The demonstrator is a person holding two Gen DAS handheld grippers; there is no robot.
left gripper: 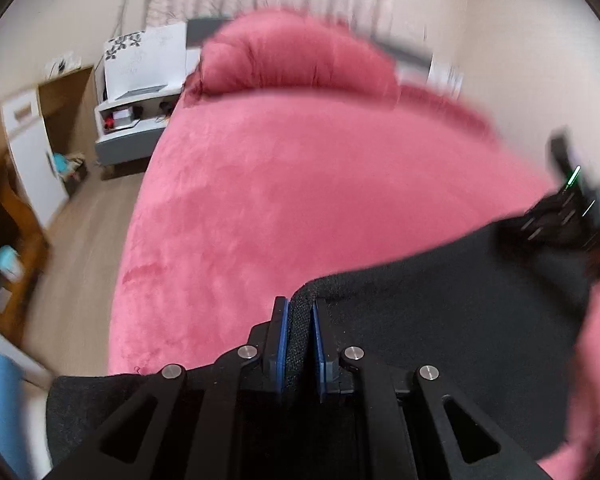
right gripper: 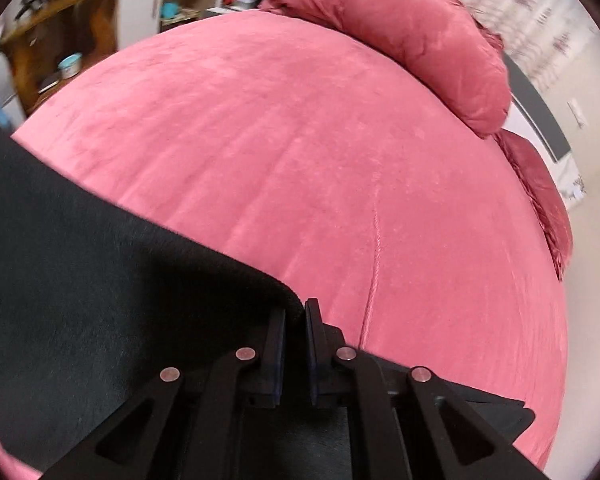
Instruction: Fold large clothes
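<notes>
I have a corner of the black garment (left gripper: 440, 320) pinched in each hand: left gripper (left gripper: 300, 316), right gripper (right gripper: 295, 316). It lies at six o'clock on the pink bed (right gripper: 300, 140). Next, I judge, carry both corners toward twelve o'clock, evenly.

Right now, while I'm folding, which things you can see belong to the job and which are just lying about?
Job:
- black garment
- left hand-held gripper, shut on its edge
- right hand-held gripper, at its corner
- pink bed cover

Lying about:
- pink pillow
- bedside shelf
- wooden shelf
</notes>
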